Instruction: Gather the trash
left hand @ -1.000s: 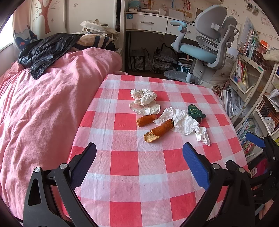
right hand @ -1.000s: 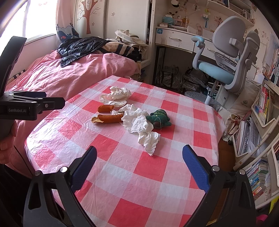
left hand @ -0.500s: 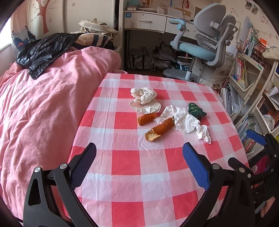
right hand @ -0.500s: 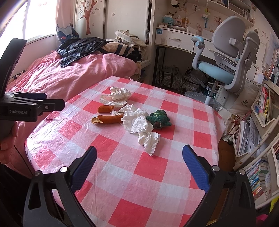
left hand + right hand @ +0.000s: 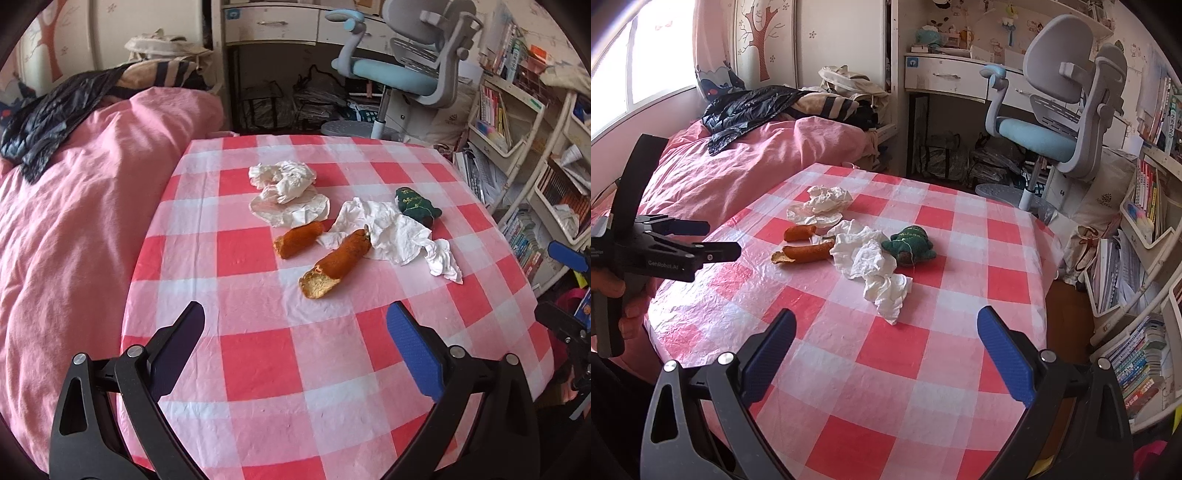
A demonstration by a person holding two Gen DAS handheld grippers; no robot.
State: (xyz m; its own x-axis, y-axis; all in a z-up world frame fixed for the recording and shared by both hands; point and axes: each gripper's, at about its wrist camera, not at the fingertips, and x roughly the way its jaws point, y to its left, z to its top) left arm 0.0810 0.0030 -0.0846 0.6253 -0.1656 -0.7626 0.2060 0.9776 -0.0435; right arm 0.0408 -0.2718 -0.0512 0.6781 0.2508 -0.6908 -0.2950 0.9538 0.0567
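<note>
Jaws apart (both grippers (image 5: 295,343) (image 5: 886,343))

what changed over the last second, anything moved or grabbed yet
Only the left gripper moved: it eased forward and tipped down toward the trash, so the table fills more of its view. Nothing was taken or let go. Both grippers stay open and empty; the right gripper barely shifted. The tissues, orange food pieces and green toy lie where they were.

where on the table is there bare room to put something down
The near half of the checked tablecloth, between the open right gripper and the long white tissue, is bare. The middle is crowded: crumpled tissues, two bread pieces, green plush toy.
</note>
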